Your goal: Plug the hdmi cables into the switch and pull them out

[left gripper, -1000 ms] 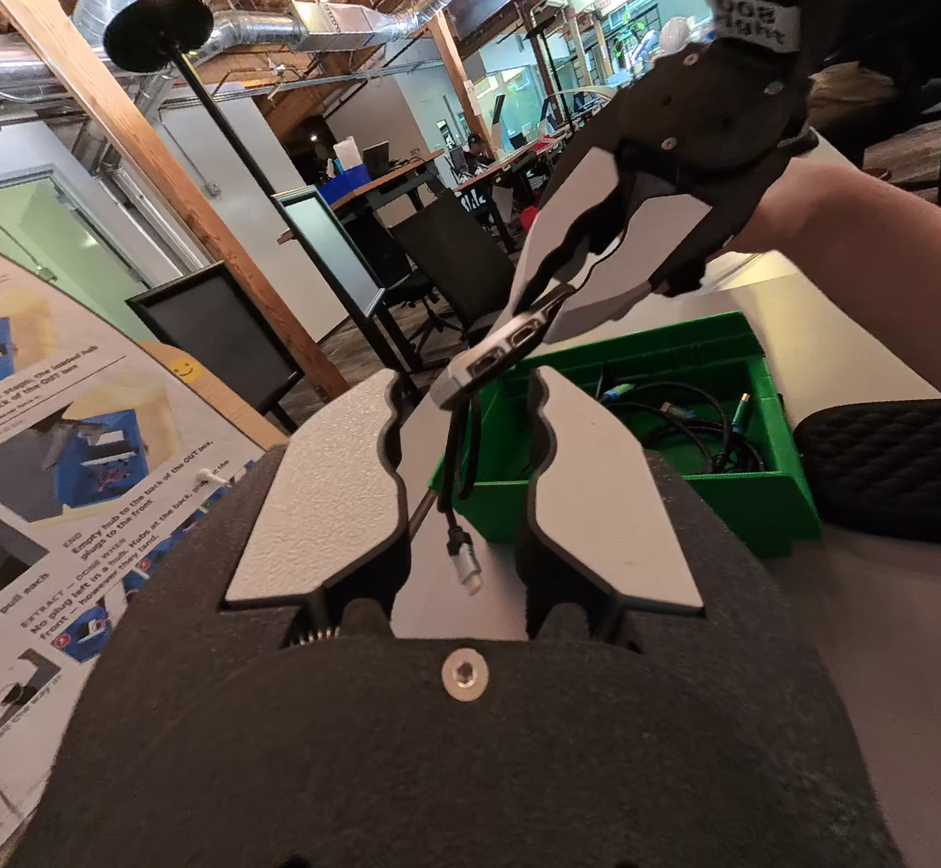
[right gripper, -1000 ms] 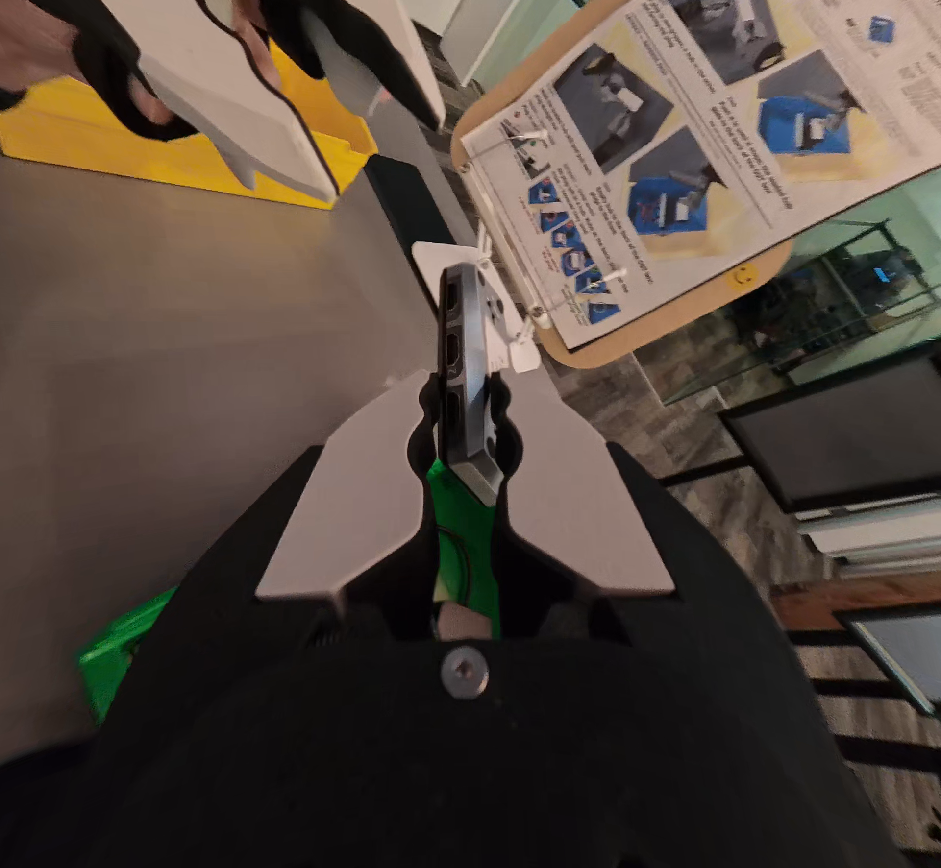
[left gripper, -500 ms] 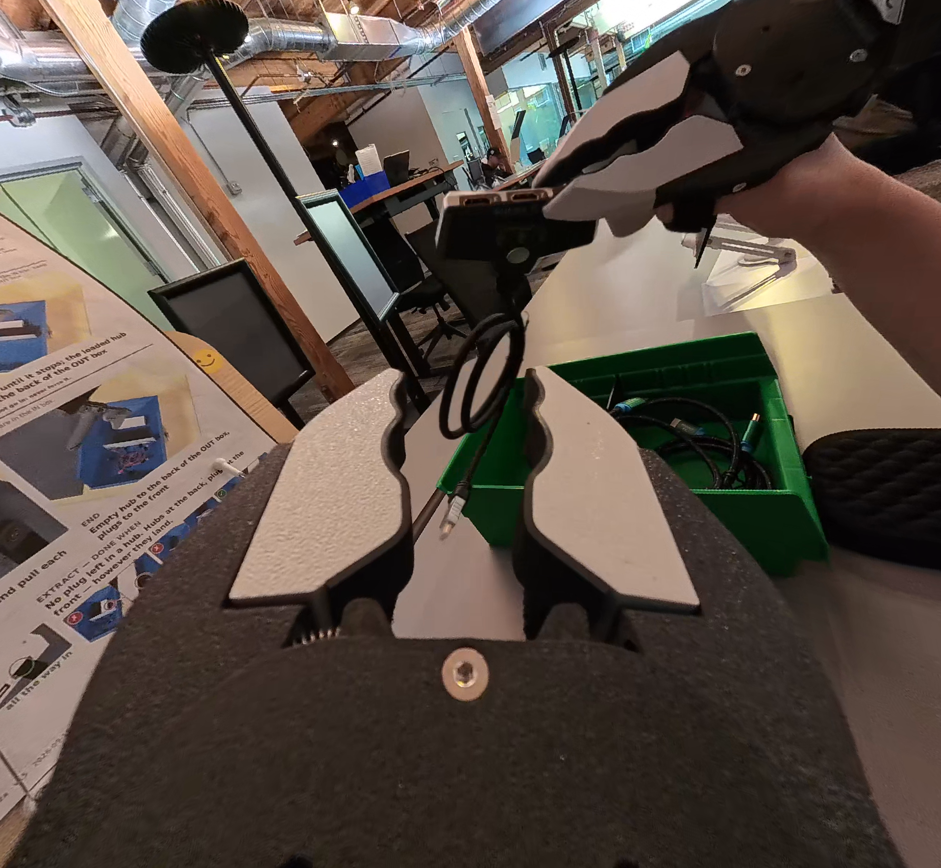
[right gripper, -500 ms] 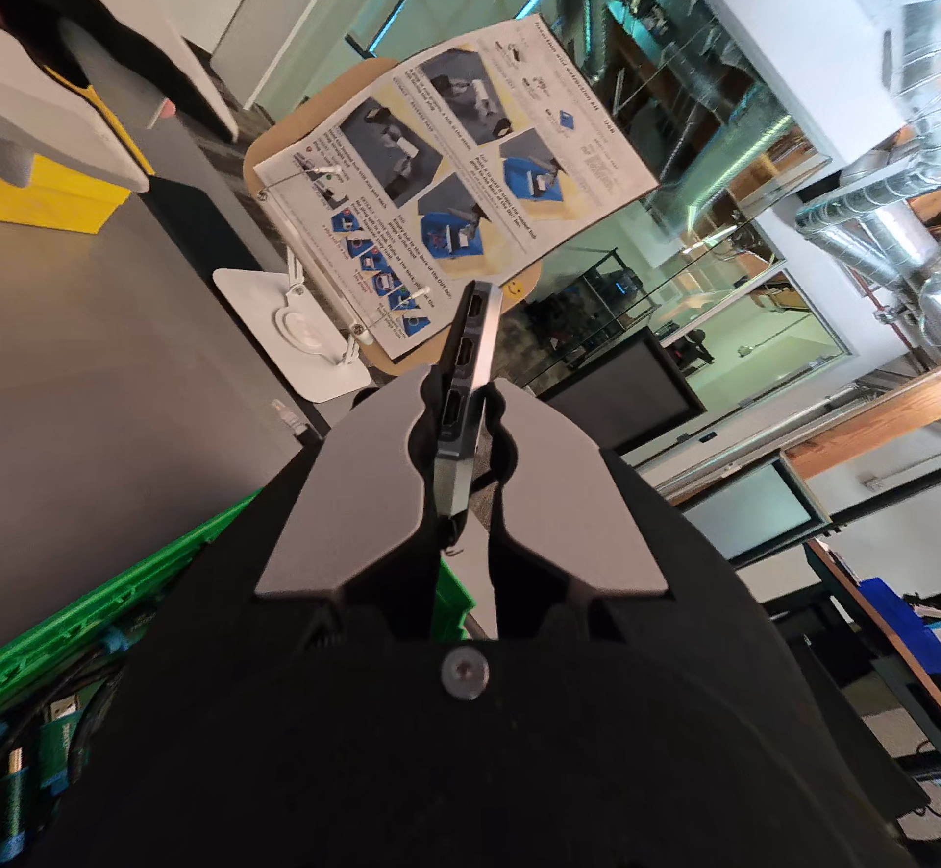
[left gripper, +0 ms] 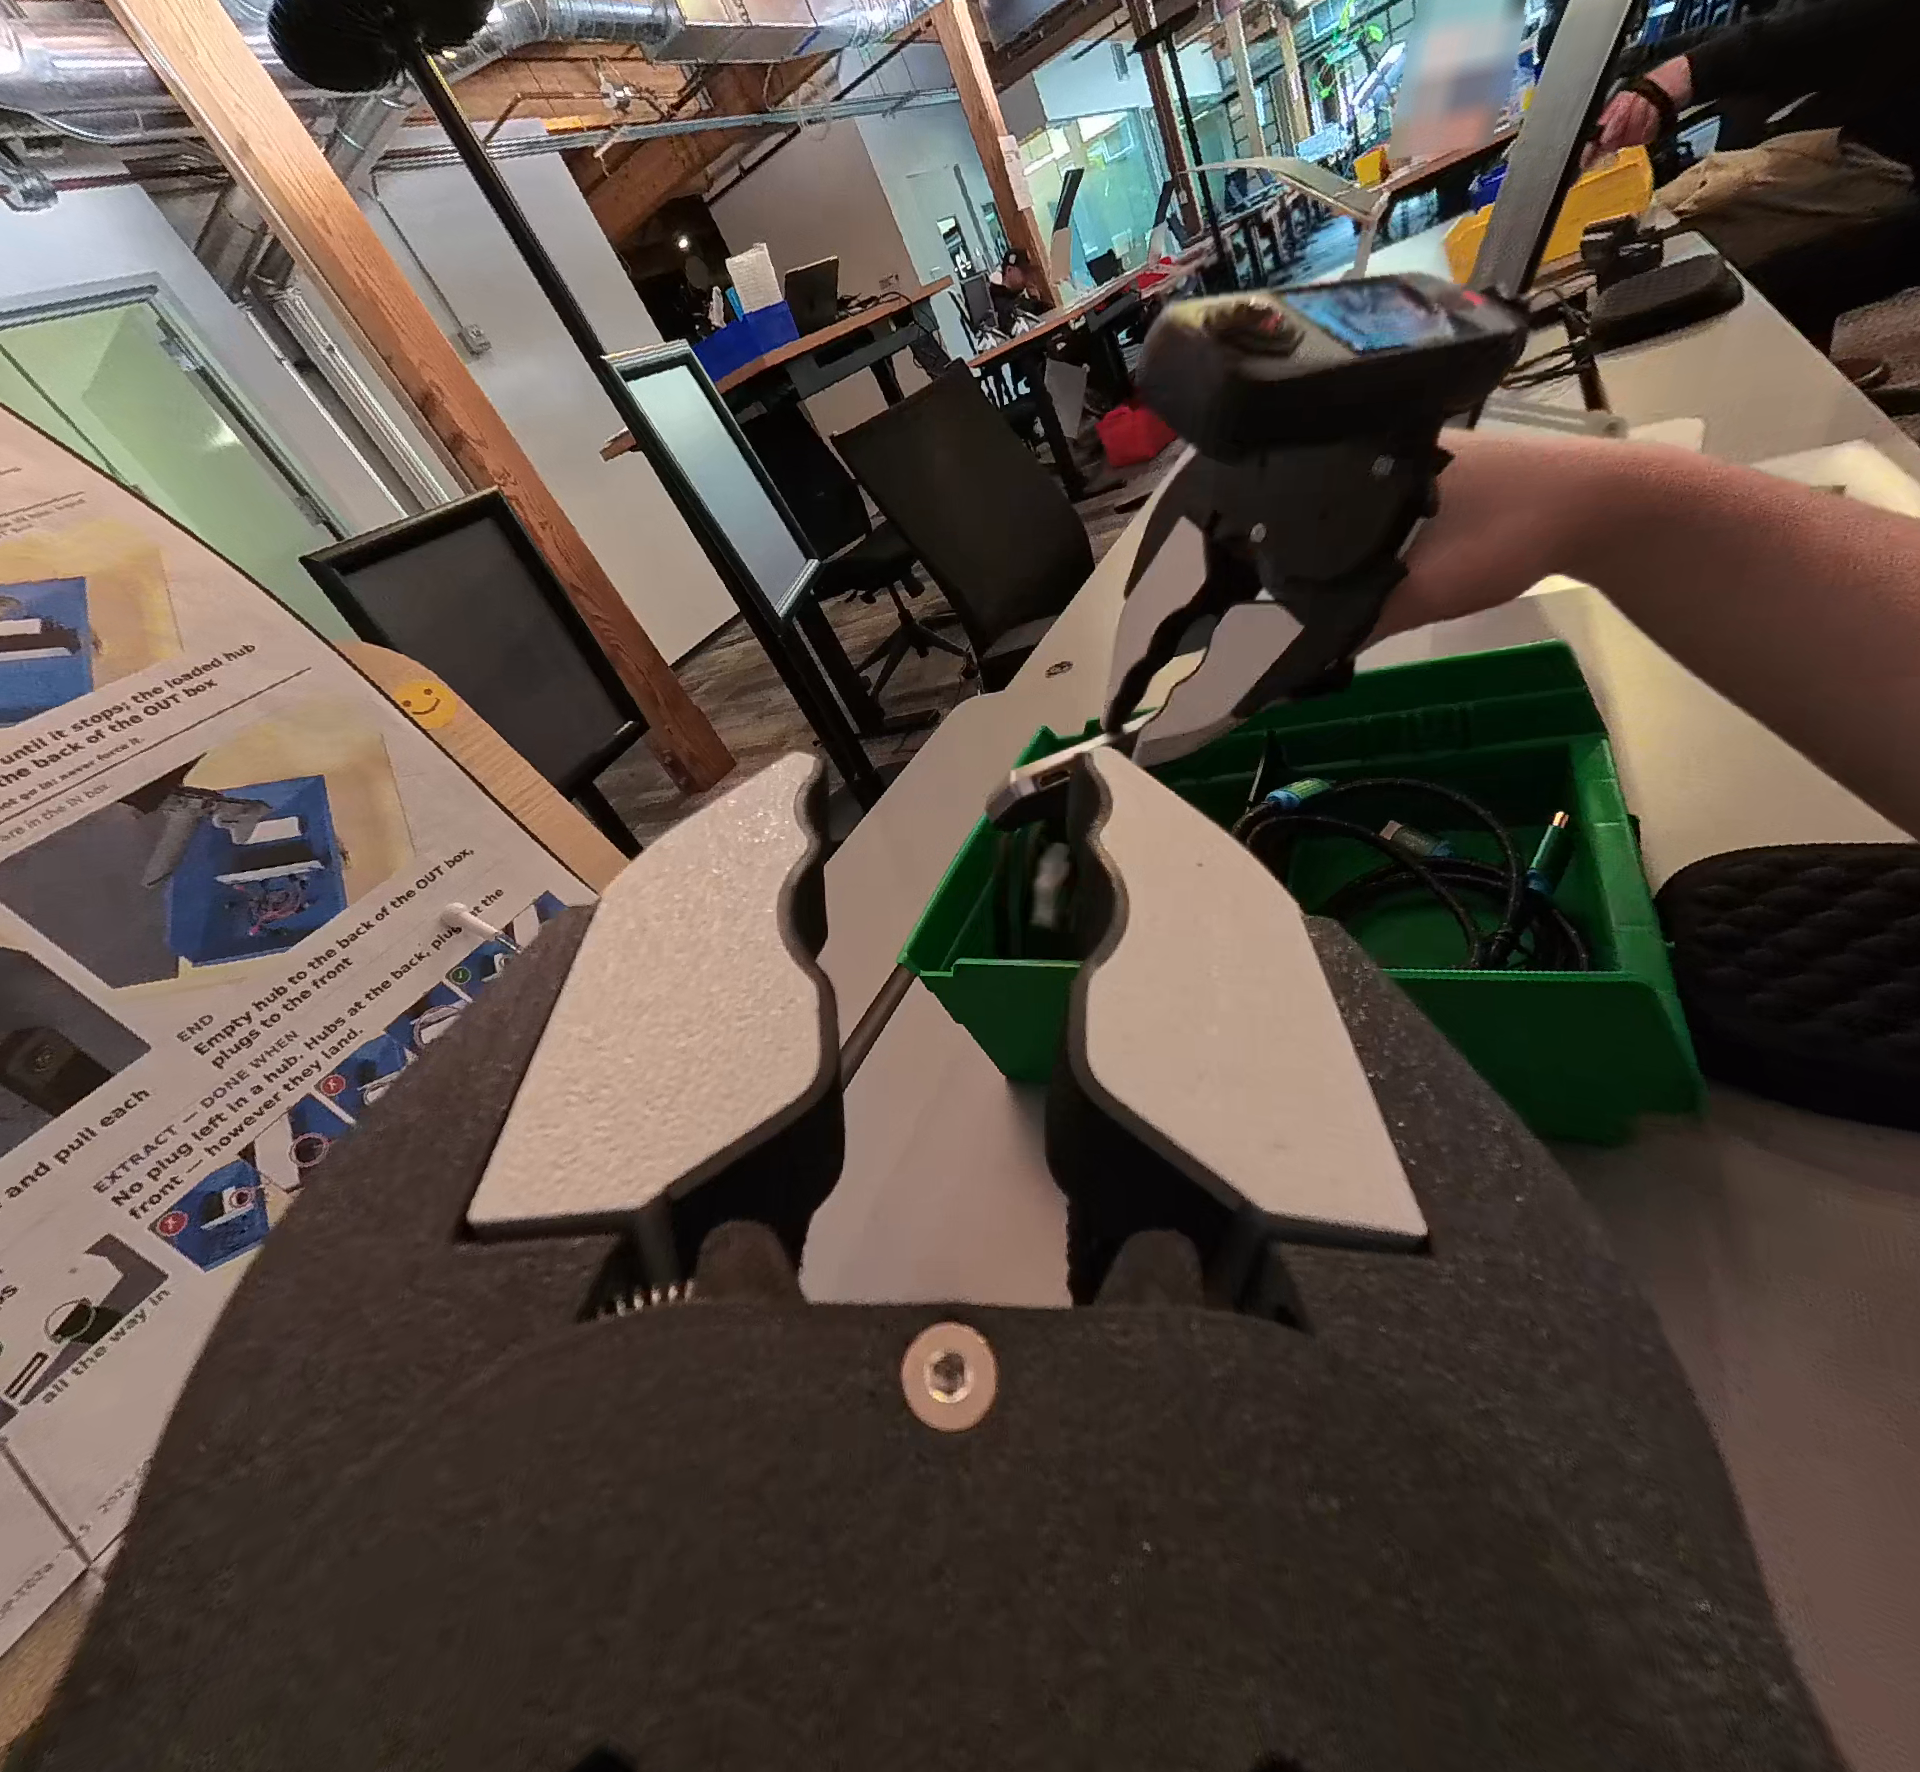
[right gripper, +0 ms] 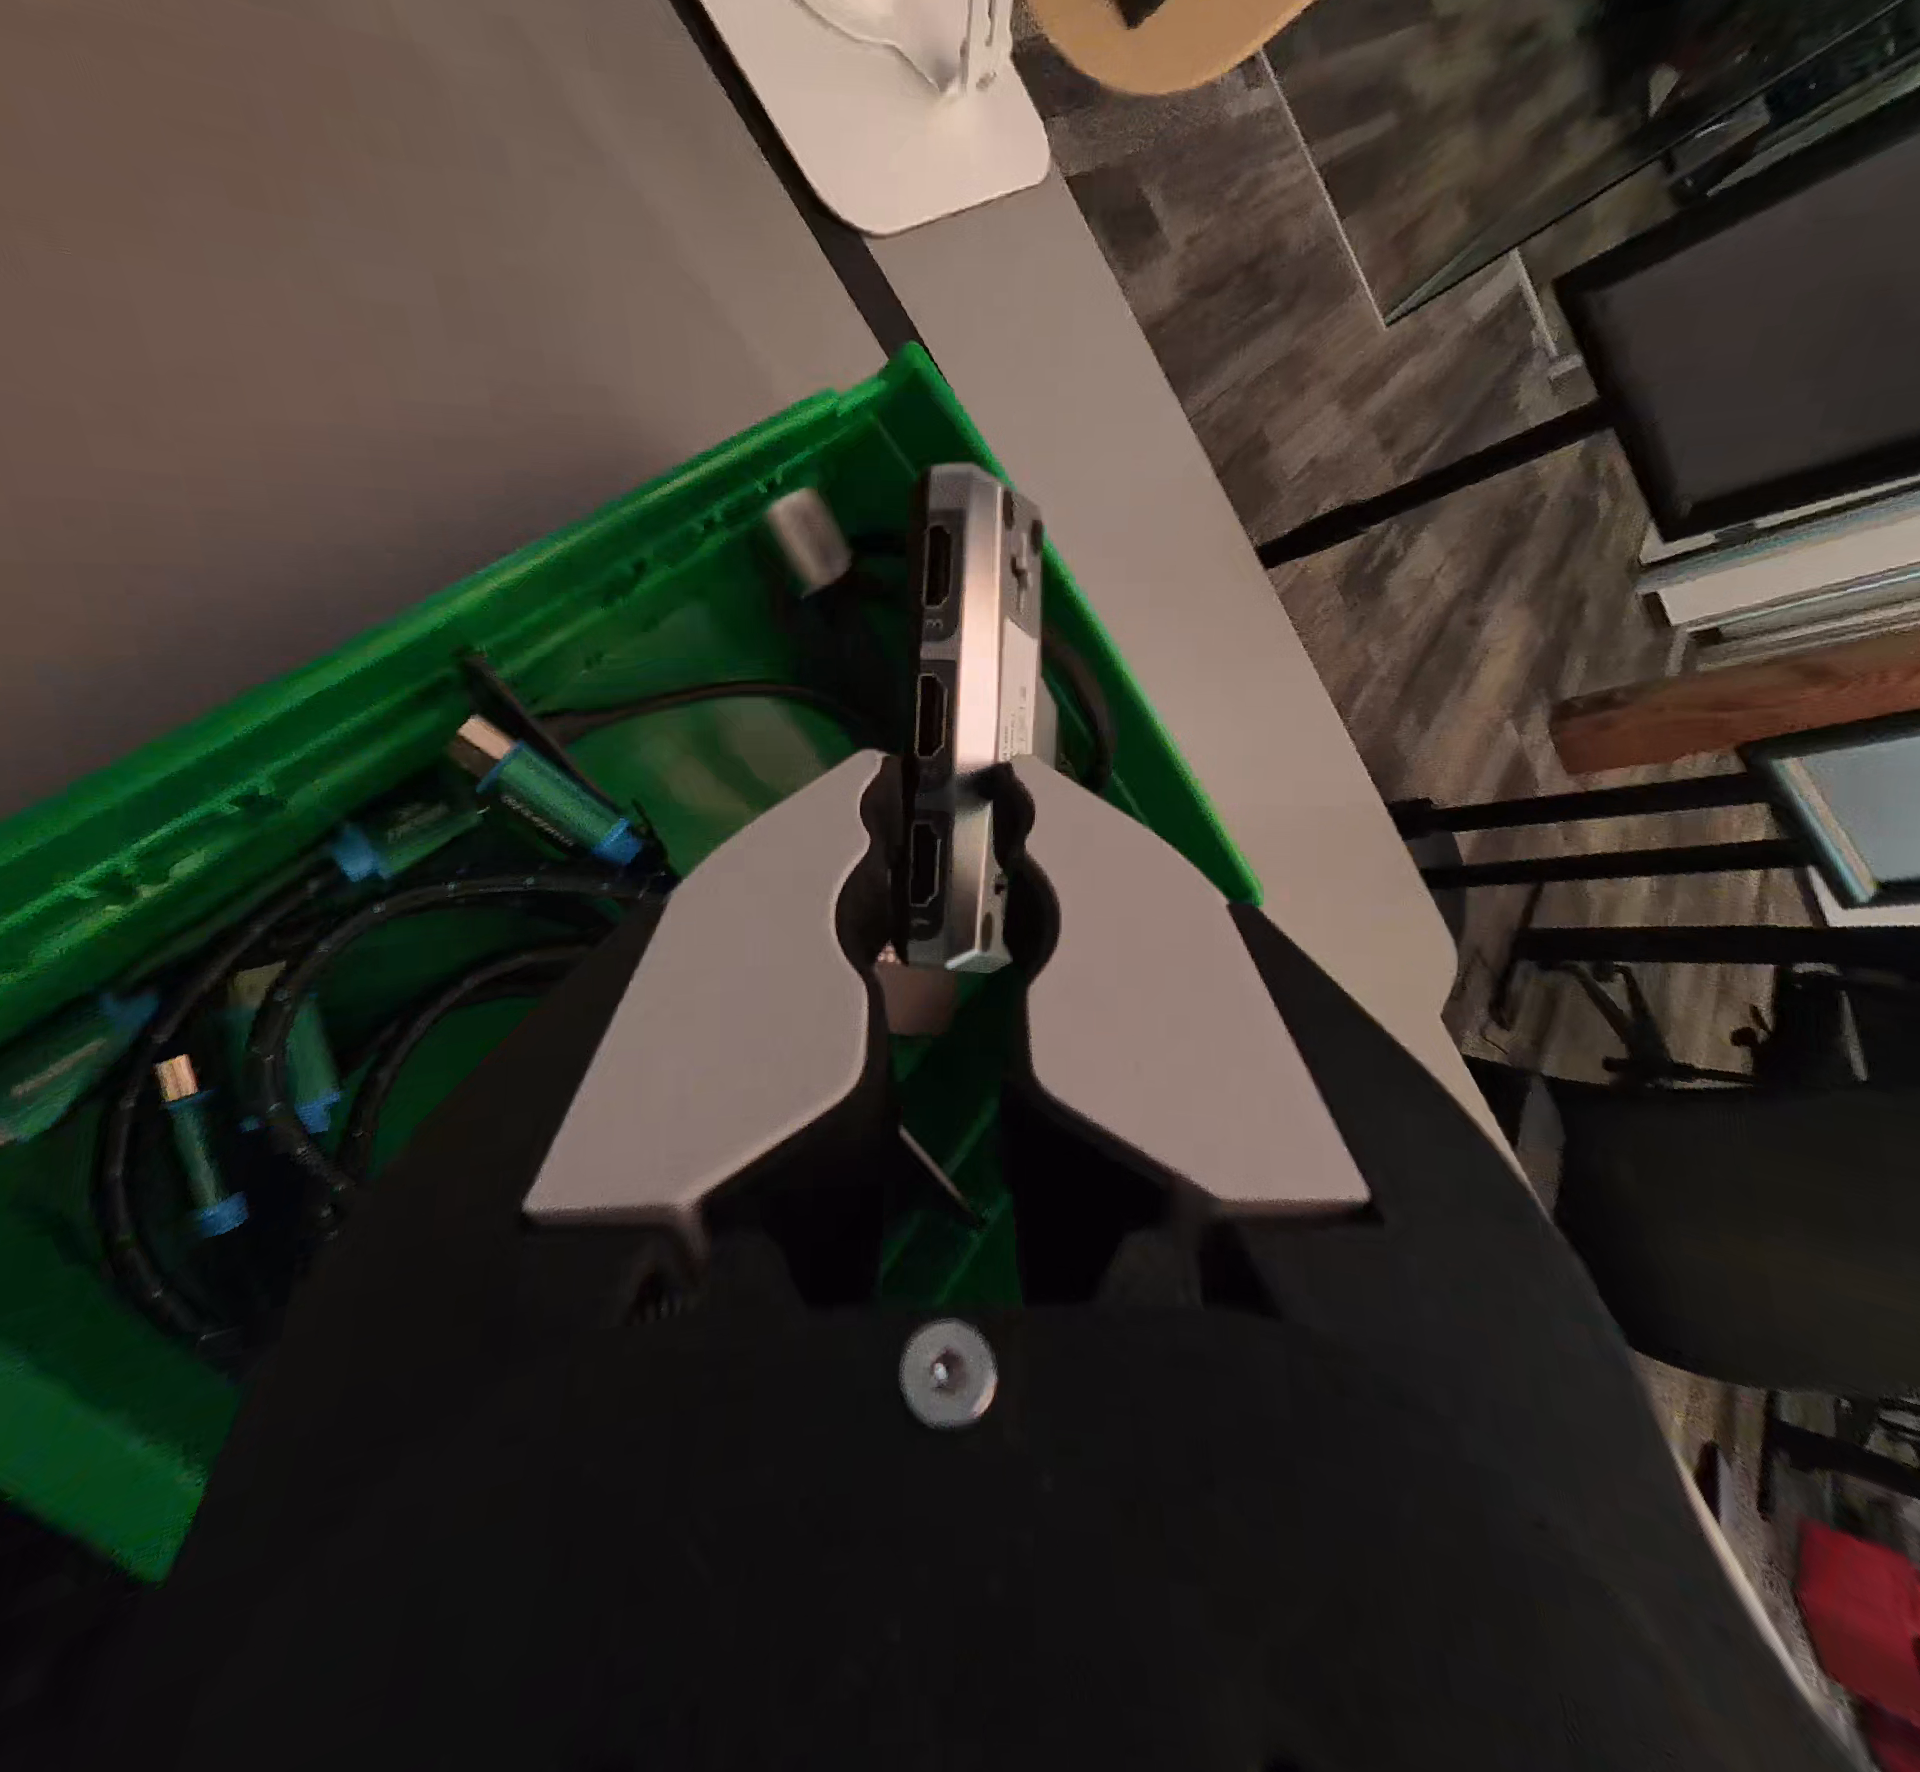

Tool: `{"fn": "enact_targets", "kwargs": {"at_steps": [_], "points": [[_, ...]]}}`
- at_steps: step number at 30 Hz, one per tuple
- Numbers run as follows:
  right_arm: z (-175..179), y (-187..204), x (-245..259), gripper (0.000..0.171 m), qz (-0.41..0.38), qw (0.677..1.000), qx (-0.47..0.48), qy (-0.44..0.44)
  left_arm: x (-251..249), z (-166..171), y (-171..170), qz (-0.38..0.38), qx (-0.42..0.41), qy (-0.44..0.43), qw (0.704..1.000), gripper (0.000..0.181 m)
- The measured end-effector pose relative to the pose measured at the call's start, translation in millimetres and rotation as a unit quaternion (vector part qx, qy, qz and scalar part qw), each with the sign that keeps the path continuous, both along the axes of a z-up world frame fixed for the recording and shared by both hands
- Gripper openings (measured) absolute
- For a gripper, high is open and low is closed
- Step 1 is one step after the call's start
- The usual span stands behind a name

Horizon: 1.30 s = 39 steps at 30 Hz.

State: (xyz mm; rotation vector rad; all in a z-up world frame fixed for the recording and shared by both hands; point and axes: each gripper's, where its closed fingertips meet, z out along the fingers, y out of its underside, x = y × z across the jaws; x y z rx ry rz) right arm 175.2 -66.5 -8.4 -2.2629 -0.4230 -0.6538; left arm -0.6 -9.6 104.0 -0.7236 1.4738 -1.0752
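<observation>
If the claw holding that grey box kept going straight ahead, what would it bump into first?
Probably the green bin: the right claw points down into it, so the switch sticking out ahead would likely meet the bin's end or the cables first. Depth is unclear.

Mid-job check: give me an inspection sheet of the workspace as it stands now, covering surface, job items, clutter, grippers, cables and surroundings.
Surface: grey table, bare around the bin.
Job's things: grey switch held over the green bin; its three visible ports are empty.
Clutter: black pad beside the bin; white stand base at the table edge.
Grippers: right gripper shut on the switch; left gripper open, holding nothing.
Cables: HDMI cables coiled in the bin, all unplugged.
Surroundings: instruction board, chairs, desks, a person at a far table.
</observation>
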Motion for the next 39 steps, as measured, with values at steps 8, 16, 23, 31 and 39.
{"fn": "enact_targets", "kwargs": {"at_steps": [8, 16, 23, 31, 39], "points": [[-31, 0, -15, 0.000, 0.023, 0.996, -0.074, 0.051, 2, -4, 0, 0.006, 0.008, 0.010, 1.000, 0.043], [-50, 16, 2, 0.000, -0.008, 0.997, -0.075, 0.010, 1, -5, 3, 0.013, 0.013, 0.015, 1.000, 0.043], [-19, -20, -6, 0.028, 0.009, 0.995, -0.029, 0.094, 1, -6, 6, 0.019, 0.009, 0.022, 1.000, 0.043], [-39, -26, -39, 0.058, 0.062, 0.981, -0.075, 0.170, 5, -15, 2, 0.018, 0.022, 0.044, 0.999, 0.043], [-50, -15, -31, 0.034, 0.064, 0.986, -0.107, 0.108, 6, -16, 2, 0.017, 0.024, 0.045, 0.999, 0.043]]}}
